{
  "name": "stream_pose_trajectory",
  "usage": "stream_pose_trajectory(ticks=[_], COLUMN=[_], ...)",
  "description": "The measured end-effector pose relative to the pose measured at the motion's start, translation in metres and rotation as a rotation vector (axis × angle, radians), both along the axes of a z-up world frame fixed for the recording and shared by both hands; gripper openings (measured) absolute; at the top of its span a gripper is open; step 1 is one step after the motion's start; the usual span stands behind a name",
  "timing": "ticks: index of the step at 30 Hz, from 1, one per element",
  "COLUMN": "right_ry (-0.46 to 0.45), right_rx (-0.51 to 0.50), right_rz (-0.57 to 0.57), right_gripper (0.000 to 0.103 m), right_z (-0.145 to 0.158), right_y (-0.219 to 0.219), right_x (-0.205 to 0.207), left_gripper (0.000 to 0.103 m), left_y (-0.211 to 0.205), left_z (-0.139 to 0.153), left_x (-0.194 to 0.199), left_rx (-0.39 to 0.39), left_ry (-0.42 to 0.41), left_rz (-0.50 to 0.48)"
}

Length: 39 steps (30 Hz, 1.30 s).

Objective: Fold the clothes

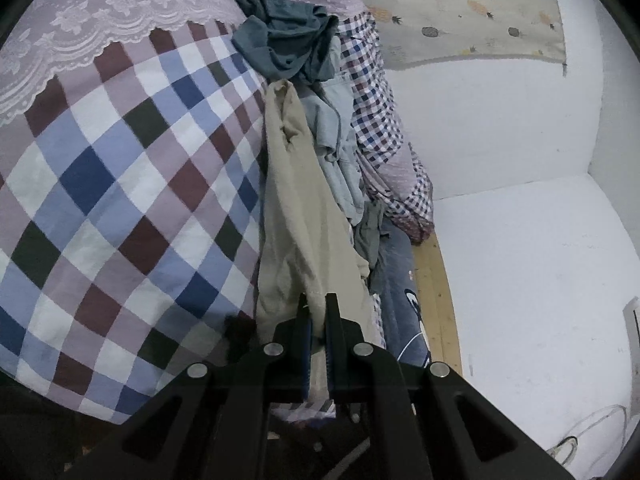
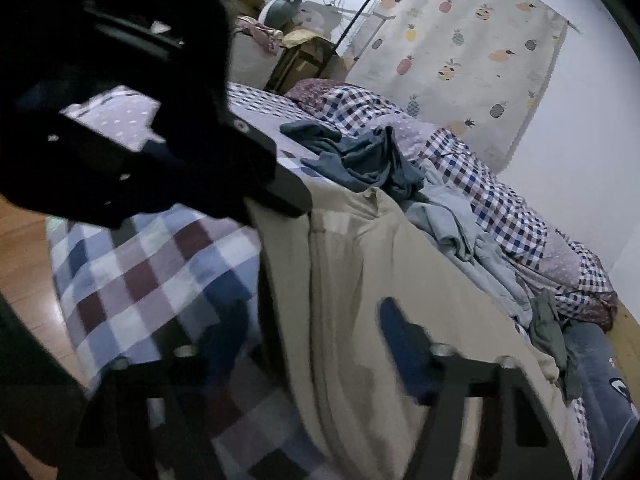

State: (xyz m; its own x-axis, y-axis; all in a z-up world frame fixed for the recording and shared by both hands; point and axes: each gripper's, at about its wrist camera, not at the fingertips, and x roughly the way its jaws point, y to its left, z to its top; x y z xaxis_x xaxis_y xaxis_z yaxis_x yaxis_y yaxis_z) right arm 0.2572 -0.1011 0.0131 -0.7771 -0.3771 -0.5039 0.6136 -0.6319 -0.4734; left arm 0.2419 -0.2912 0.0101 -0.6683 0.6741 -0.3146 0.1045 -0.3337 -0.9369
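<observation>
A beige garment is stretched taut across the checked bedspread, running from the clothes pile down to my left gripper. That gripper is shut on the garment's near end. In the right wrist view the same beige garment spreads wide below the camera. My right gripper hovers over it, blurred, with its fingers far apart and cloth between them. The left gripper appears there too, black and large at upper left, pinching the garment's edge.
More clothes lie heaped past the beige one: a dark teal garment, a light blue one and a small grey-green piece. A small-check quilt runs along the white wall. A pineapple curtain hangs behind. Wooden floor is at left.
</observation>
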Motion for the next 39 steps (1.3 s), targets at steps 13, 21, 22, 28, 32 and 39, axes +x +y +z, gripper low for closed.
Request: stream_pose_trajectory(ticks=[13,21,22,28,32,39], right_ry=[-0.040,-0.105,-0.116,-0.154,-0.164,-0.187], right_rx=[-0.028,-0.083,-0.093,-0.134,-0.158,-0.185], right_rz=[-0.008,0.011,0.011,0.014,0.024,0.037], right_gripper=[0.008,0.007,0.007,0.007,0.007,0.007], right_z=[0.005,0.008,0.009,0.015,0.021,0.029], right_y=[-0.012,-0.003,-0.001,0.005,0.009,0.013], right_x=[-0.032,-0.030,-0.030,-0.031,-0.030,-0.029], left_gripper=[0.004,0.059,0.060,0.068,0.072,0.076], left_y=[0.004,-0.024,-0.029,-0.036,-0.034,-0.030], left_z=[0.006,0.005,0.004,0.001,-0.005,-0.005], left_x=[-0.010,-0.007,-0.007,-0.015,-0.026,-0.048], left_rx=[-0.052,-0.026,-0.025,-0.107,-0.103,-0.111], left_ry=[0.026,0.025,0.024,-0.029,-0.043,-0.015], left_rz=[-0.038,0.072,0.092,0.131,0.105,0.043])
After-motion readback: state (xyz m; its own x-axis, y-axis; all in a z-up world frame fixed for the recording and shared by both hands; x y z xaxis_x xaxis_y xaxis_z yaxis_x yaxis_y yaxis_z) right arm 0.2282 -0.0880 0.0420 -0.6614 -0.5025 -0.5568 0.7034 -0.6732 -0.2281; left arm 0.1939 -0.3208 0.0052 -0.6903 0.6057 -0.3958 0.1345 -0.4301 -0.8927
